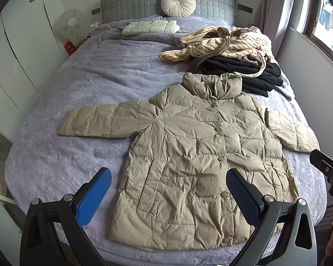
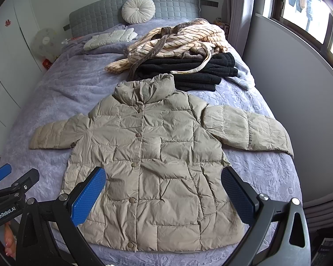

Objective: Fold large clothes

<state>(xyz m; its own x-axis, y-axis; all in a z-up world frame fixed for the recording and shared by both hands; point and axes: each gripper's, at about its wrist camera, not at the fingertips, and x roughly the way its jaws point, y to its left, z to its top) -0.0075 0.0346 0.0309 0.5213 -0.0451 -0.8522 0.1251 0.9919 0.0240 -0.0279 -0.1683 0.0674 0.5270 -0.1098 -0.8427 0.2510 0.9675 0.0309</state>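
The puffer jacket [image 1: 188, 155] lies flat, buttoned and front up, on the bed [image 1: 66, 88], both sleeves spread outward. Just beyond its collar sits a pile: a striped robe [image 1: 222, 42] on folded black clothing [image 1: 250, 75]. The left gripper [image 1: 168, 196] and right gripper [image 2: 164, 196] hover above the hem, jaws wide, holding nothing.
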